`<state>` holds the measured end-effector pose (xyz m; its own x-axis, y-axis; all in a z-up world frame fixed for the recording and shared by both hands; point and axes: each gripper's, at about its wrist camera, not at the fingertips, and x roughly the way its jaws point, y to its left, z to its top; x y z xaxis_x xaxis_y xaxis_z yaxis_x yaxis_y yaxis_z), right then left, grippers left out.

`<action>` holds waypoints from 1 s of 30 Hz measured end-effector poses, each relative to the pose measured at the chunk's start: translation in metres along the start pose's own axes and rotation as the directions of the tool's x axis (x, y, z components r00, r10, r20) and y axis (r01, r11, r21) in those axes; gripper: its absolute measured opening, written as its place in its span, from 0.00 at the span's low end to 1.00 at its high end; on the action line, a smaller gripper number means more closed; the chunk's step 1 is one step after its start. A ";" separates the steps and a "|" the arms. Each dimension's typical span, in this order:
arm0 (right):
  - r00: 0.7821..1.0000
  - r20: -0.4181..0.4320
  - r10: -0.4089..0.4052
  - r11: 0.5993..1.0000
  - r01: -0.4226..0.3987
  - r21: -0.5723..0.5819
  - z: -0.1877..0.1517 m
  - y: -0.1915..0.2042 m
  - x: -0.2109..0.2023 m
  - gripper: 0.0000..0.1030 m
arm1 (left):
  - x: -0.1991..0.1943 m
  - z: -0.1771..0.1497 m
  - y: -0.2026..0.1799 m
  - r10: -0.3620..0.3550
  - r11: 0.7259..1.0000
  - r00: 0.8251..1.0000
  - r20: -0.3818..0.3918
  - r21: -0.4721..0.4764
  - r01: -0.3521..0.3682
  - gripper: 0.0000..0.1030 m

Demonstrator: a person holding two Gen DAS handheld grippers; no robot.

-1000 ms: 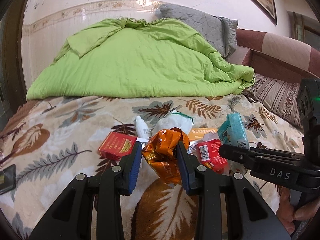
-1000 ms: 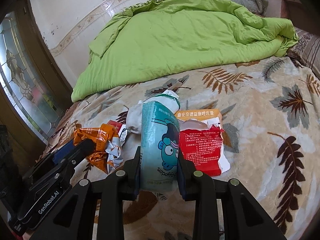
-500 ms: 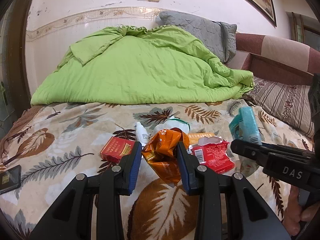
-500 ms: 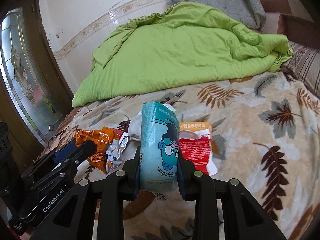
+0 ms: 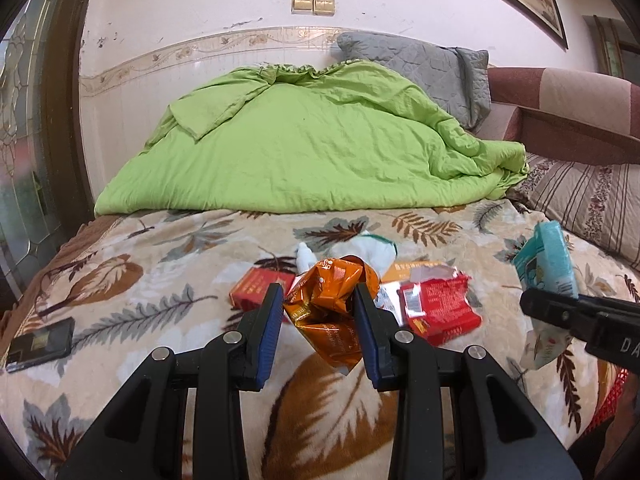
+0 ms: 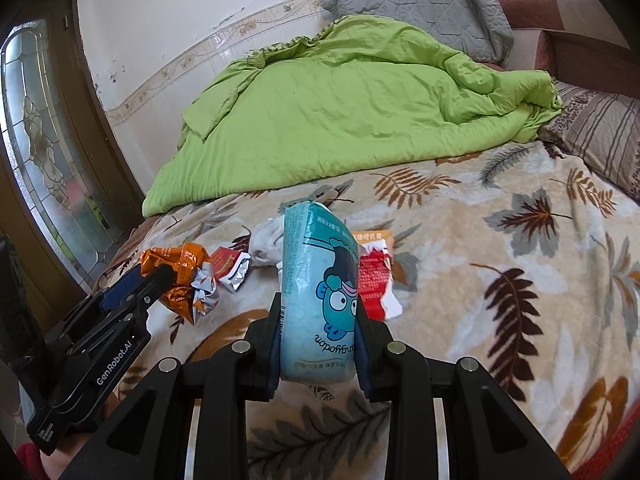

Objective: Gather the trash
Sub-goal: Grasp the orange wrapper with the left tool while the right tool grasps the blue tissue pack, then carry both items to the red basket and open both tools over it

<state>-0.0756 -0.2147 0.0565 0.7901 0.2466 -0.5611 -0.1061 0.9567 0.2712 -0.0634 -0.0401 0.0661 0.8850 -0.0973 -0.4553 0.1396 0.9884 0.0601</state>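
Note:
My left gripper [image 5: 319, 300] is shut on a crumpled orange wrapper [image 5: 332, 308], lifted off the leaf-patterned blanket [image 5: 160, 280]. In the right wrist view that orange wrapper [image 6: 182, 276] shows at the left, in the left gripper's [image 6: 160, 276] black jaws. My right gripper [image 6: 319, 308] is shut on a light-blue tissue pack [image 6: 318, 296] with a cartoon face, held upright above the bed. The same blue pack [image 5: 546, 264] shows at the right of the left wrist view. On the blanket lie a torn red wrapper [image 5: 436, 308], a red box [image 5: 256, 290], a white crumpled bag [image 5: 368, 250] and a small white bottle [image 5: 305, 256].
A green quilt [image 5: 304, 144] is heaped at the far side of the bed, with a grey pillow [image 5: 420, 64] and a striped pillow [image 5: 588, 204] by the headboard. A dark phone [image 5: 40, 344] lies at the blanket's left edge. A glazed door [image 6: 44, 152] stands left.
Both grippers have drawn back from the trash pile and risen slightly with their items. The loose wrappers on the blanket now look farther off and more of the wall shows.

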 end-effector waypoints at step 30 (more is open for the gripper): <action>0.997 -0.002 0.078 0.994 -0.077 0.083 -0.029 -0.028 -0.063 0.31 | -0.048 -0.027 -0.047 -0.077 0.996 0.995 -0.063 0.050 0.081 0.33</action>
<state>-0.1396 -0.2525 0.0618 0.7781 0.3205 -0.5402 -0.1162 0.9186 0.3777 -0.1240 -0.0791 0.0611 0.8418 -0.1660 -0.5137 0.2324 0.9703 0.0672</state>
